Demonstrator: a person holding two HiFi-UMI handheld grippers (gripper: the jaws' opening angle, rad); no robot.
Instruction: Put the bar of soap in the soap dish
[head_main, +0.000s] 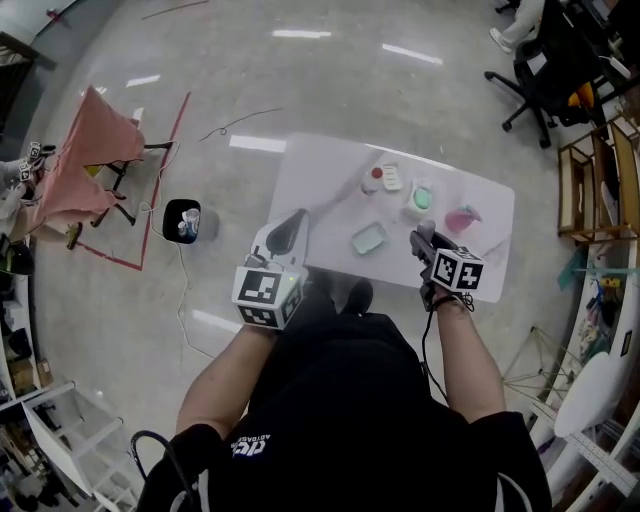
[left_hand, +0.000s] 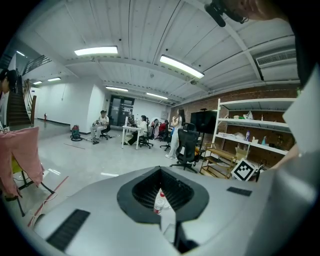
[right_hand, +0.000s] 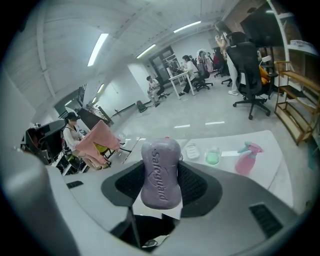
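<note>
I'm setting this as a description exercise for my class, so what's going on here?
A person stands over a white table with a gripper in each hand. The right gripper is closed on a purple bar of soap, held above the table. The left gripper is open and empty. A pale green dish, probably the soap dish, lies on the table with no soap in it yet.

We see a white desk (head_main: 320, 185) on a glossy grey floor. Towards its right end a pink spray bottle (head_main: 462, 218) stands near a green cup (head_main: 421, 197). Off to the left a pink cloth (head_main: 85, 165) drapes over a stand, and a black bin (head_main: 182, 220) sits between it and the desk. A black office chair (head_main: 540, 80) stands at upper right.
</note>
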